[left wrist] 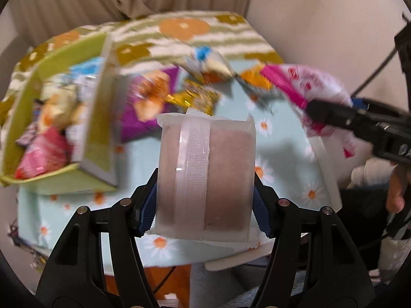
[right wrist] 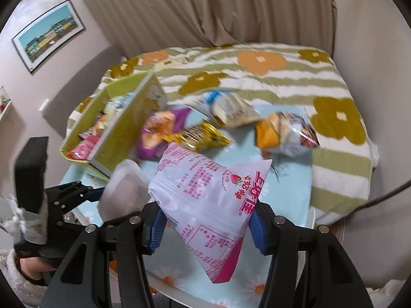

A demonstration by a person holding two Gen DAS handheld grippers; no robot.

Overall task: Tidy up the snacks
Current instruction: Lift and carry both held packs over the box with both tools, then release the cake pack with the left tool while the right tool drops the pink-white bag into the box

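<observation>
My left gripper [left wrist: 205, 195] is shut on a clear-wrapped brown snack pack [left wrist: 205, 174], held above the table's near edge. It also shows in the right wrist view [right wrist: 123, 192]. My right gripper [right wrist: 205, 220] is shut on a white and pink strawberry snack bag [right wrist: 205, 195], held over the table; the bag shows in the left wrist view [left wrist: 318, 95] at the right. A green box [left wrist: 100, 118] with several snacks inside stands at the left [right wrist: 120, 128]. Loose packets lie beyond: purple [right wrist: 159, 131], gold [right wrist: 200, 136], blue-white [right wrist: 228, 107] and orange-silver [right wrist: 285, 133].
A round table with a light-blue daisy cloth [left wrist: 280, 138] stands against a bed with a green-striped flower blanket [right wrist: 282, 77]. A beige curtain hangs behind. A framed picture [right wrist: 48, 36] hangs on the left wall. A black cable [right wrist: 380, 197] runs at the right.
</observation>
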